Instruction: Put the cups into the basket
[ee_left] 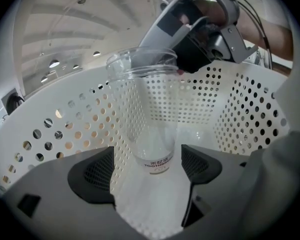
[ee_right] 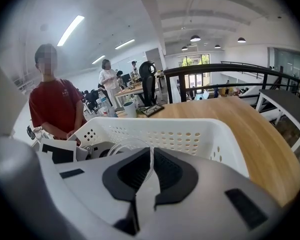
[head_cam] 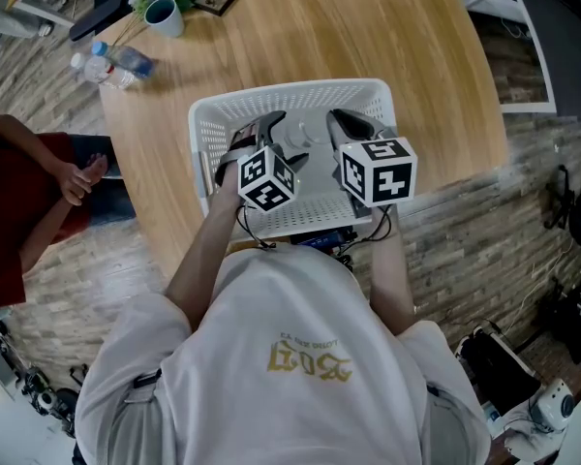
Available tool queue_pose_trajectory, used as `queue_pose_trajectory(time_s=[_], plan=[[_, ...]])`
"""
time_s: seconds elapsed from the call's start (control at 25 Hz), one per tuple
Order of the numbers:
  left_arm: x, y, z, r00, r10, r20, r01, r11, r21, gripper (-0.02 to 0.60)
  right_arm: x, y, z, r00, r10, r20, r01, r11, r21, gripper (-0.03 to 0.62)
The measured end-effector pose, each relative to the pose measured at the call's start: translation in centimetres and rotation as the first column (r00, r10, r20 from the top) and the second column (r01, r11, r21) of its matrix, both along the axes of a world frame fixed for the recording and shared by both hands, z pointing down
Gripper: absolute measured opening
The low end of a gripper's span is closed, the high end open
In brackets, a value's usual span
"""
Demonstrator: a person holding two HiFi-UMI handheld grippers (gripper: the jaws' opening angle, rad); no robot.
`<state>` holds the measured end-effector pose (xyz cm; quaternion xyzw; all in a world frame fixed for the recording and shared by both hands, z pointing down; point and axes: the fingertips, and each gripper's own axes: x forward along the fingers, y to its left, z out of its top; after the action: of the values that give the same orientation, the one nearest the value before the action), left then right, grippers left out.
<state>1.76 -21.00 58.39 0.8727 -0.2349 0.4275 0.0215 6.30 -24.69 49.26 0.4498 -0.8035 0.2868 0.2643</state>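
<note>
The clear cup (ee_left: 150,109) stands upright inside the white basket (head_cam: 300,93), about midway between its side walls; the basket sits at the near edge of the wooden table (head_cam: 387,27). The right gripper (ee_right: 151,160) is pinched on the cup's rim from above; the left gripper (ee_left: 149,166) has its jaws apart, the cup's base between them with a gap on each side.

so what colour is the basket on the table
White plastic basket, with rows of round holes in its walls; clearest in the left gripper view.
</note>
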Motion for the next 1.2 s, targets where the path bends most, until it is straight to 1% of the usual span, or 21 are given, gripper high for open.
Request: queue_pose_trajectory(time_s=[0.16,0.4,0.6,0.72,0.92,1.08,1.2], plan=[[-0.1,-0.6,-0.7,0.999,-0.025,-0.020,0.026,0.999,0.028,0.407,0.4,0.0,-0.2,0.999,0.002,-0.032,-0.002,1.000,0.011,0.031],[0.0,-0.8,-1.3,0.999,-0.032,-0.042,0.034,0.999,0.042,0.407,0.9,-0.3,-0.3,0.987,-0.010,-0.159,0.017,0.999,0.047,0.031],[-0.2,-0.9,-1.1,0.999,-0.033,-0.035,0.034,0.998,0.043,0.407,0.9,-0.4,-0.6,0.974,-0.016,-0.226,0.035,0.996,0.078,0.029],[0.0,-1.0,-1.5,0.998,-0.040,-0.053,0.043,0.998,0.052,0.407,1.3,-0.4,-0.5,0.965,-0.014,-0.263,0.039,0.995,0.089,0.029],[-0.2,-1.1,-1.4,0.998,-0.045,-0.050,0.047,0.998,0.045,0.407,1.5,-0.3,-0.5,0.968,-0.010,-0.251,0.032,0.996,0.085,0.031],[-0.2,-1.0,-1.2,0.998,-0.044,-0.046,0.046,0.998,0.036,0.407,1.3,-0.4,-0.3,0.962,-0.008,-0.273,0.034,0.995,0.092,0.031],[-0.1,-0.8,-1.0,0.998,-0.048,-0.046,0.049,0.999,0.018,0.407,1.0,-0.2,-0.1,0.970,-0.030,-0.240,0.052,0.995,0.086,0.033]])
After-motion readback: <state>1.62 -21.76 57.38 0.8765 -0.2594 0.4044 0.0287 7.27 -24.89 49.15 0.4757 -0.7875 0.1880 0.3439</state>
